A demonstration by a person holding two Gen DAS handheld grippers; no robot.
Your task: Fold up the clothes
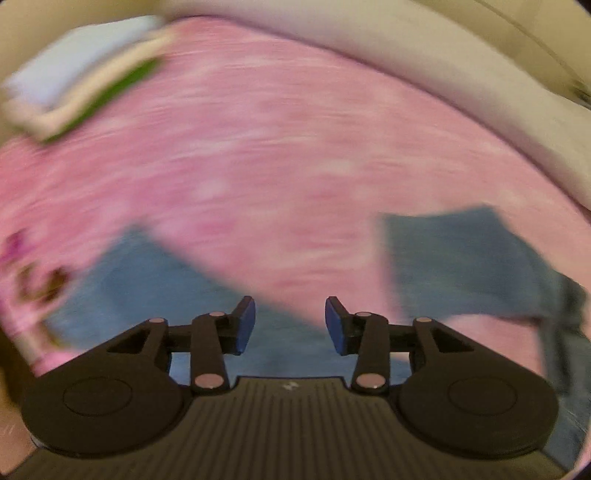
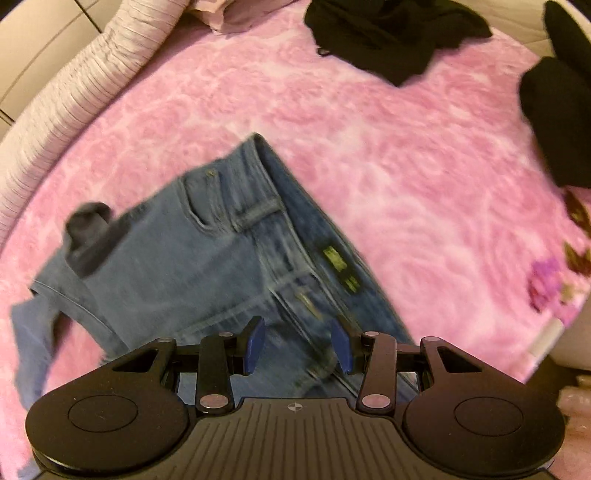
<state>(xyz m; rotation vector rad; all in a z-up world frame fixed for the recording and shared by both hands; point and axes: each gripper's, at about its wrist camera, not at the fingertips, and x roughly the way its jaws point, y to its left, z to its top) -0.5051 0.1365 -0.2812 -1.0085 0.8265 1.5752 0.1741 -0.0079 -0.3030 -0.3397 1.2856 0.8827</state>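
Hovering above a fluffy pink blanket (image 2: 424, 177), both of your tools sit over a pair of blue denim jeans (image 2: 192, 266).

Item: left gripper (image 1: 290, 325). Blue pads well parted, nothing between them. Denim shows at its 6 o'clock and again at 3 o'clock; the view is badly smeared, so how those panels join cannot be told.

Item: right gripper (image 2: 298, 345). Jaws spread wide, holding nothing, poised over the fly and waistband, whose label (image 2: 341, 267) lies at 1 o'clock.

Item: jeans. Waistband runs from 11 o'clock down to 5 o'clock in the right view; a leg trails off to 8 o'clock with a dark upturned fold (image 2: 88, 236) at 9 o'clock.

Item: crumpled black garment (image 2: 391, 33) at 12 o'clock; a second dark piece (image 2: 557, 110) at 2 o'clock. Stack of folded white, cream and green cloth (image 1: 74, 77) at 10 o'clock in the left view.

Risks, judged: closing on the thick fly seam may pinch one layer only, so the panel slips or skews. Grabbing deep may catch blanket pile too. The upturned fold could get trapped inside a crease.
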